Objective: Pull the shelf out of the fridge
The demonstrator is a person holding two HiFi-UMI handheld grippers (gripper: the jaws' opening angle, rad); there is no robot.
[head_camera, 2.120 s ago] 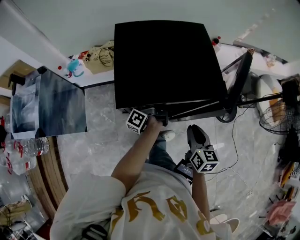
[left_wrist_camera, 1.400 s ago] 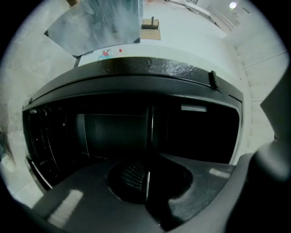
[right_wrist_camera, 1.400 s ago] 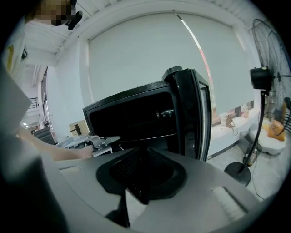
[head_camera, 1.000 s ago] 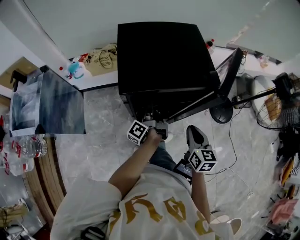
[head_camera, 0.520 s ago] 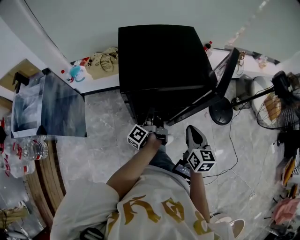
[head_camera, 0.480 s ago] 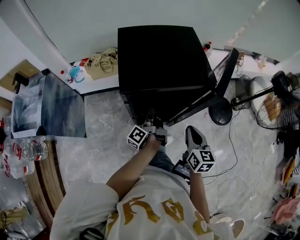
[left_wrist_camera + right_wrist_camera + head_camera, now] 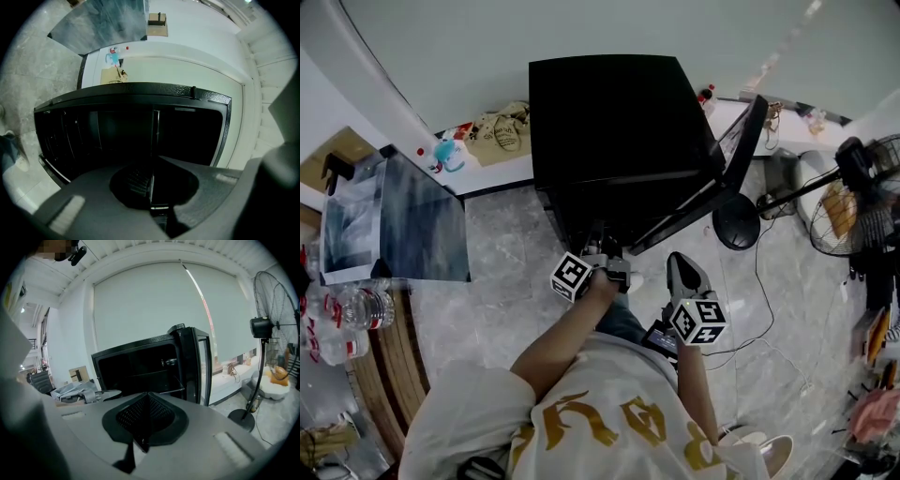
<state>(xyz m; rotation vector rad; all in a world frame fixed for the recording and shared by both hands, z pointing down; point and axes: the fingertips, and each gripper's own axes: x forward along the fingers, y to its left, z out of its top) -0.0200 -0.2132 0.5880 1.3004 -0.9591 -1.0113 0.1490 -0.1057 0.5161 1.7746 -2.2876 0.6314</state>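
Seen from above, a squat black fridge [image 7: 619,122] stands on a grey marble floor [image 7: 502,248], its door [image 7: 739,159] swung open to the right. The left gripper [image 7: 152,161] reaches into the opening. Only its own view shows the jaws, which seem to pinch the front edge of a thin dark shelf [image 7: 153,133] inside the fridge, though gloom blurs the contact. The right gripper [image 7: 147,397] hangs outside, jaws pressed together on nothing

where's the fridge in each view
Head view: fridge top centre, door open to its right.
Left gripper view: fills the middle, dark inside, shelf edge-on between the jaws.
Right gripper view: centre, beyond the shut jaws.
Shared landmark: standing fan, right of it in head and right gripper views.
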